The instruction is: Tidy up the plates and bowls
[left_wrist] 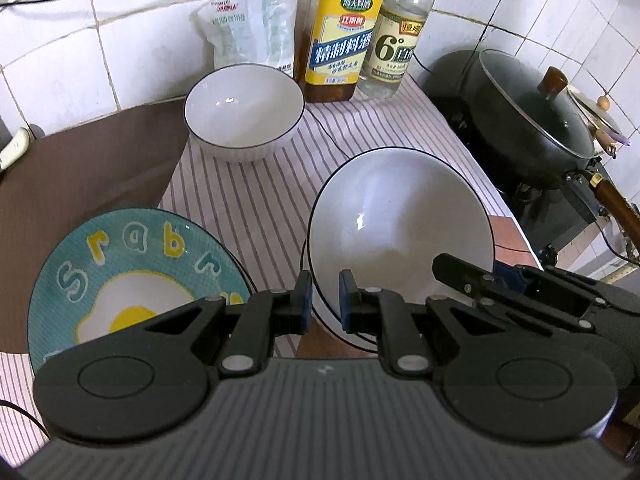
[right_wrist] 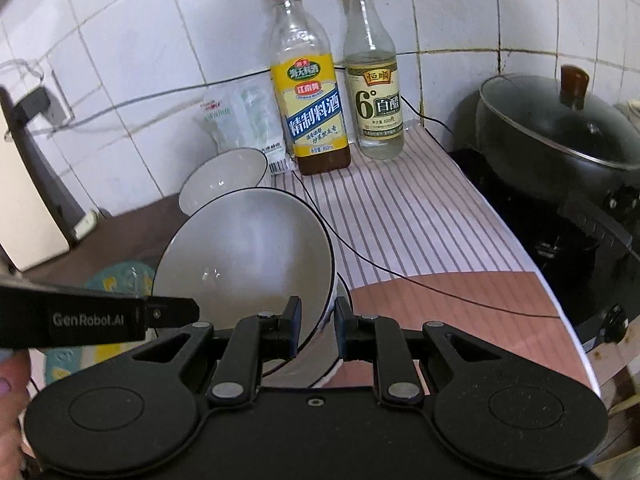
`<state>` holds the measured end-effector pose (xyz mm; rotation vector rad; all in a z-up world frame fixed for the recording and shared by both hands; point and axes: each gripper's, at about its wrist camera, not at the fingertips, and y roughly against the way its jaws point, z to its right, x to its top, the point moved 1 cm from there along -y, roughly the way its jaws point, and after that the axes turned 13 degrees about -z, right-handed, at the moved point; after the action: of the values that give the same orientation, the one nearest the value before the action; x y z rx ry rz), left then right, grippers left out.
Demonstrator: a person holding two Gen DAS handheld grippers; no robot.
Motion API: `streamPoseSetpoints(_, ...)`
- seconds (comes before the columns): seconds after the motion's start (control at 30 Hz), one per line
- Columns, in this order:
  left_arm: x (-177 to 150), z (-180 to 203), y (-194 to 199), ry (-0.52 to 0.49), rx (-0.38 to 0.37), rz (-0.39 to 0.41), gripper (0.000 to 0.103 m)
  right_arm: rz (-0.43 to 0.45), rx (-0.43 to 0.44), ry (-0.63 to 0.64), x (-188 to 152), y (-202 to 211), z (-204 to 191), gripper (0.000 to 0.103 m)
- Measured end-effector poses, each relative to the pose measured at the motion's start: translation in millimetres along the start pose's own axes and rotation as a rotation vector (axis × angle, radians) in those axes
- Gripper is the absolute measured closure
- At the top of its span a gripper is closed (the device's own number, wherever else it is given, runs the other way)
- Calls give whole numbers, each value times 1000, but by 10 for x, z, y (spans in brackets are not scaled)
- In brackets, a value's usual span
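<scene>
A white bowl with a dark rim (left_wrist: 400, 232) is tilted up above the striped cloth (left_wrist: 256, 192); in the right wrist view the bowl (right_wrist: 244, 256) fills the centre. My left gripper (left_wrist: 325, 300) is shut on its near-left rim. My right gripper (right_wrist: 318, 322) is shut on its right rim, and shows in the left wrist view (left_wrist: 472, 280). A second white bowl (left_wrist: 244, 114) stands upright at the back by the wall; it also shows in the right wrist view (right_wrist: 224, 178). A teal egg-print plate (left_wrist: 132, 276) lies at the near left.
Two bottles (left_wrist: 340, 36) (right_wrist: 374, 80) and a salt bag (left_wrist: 252, 28) stand against the tiled wall. A lidded black wok (left_wrist: 532, 120) sits on the stove at right. A black cable (right_wrist: 400, 272) crosses the cloth. A brown mat (left_wrist: 88, 160) lies at left.
</scene>
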<state>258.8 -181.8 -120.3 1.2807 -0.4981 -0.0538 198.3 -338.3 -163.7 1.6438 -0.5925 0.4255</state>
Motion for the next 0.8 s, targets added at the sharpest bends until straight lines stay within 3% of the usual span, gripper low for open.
streamPoseSetpoints(0.37,-20,48,-110,13,5,-50,91,3,-63,81,-43,-80,-52,82)
streamPoseSetpoints(0.8,-6,76,-133,14,29,-54,90,24,-108,147,-46,-117,-106,81)
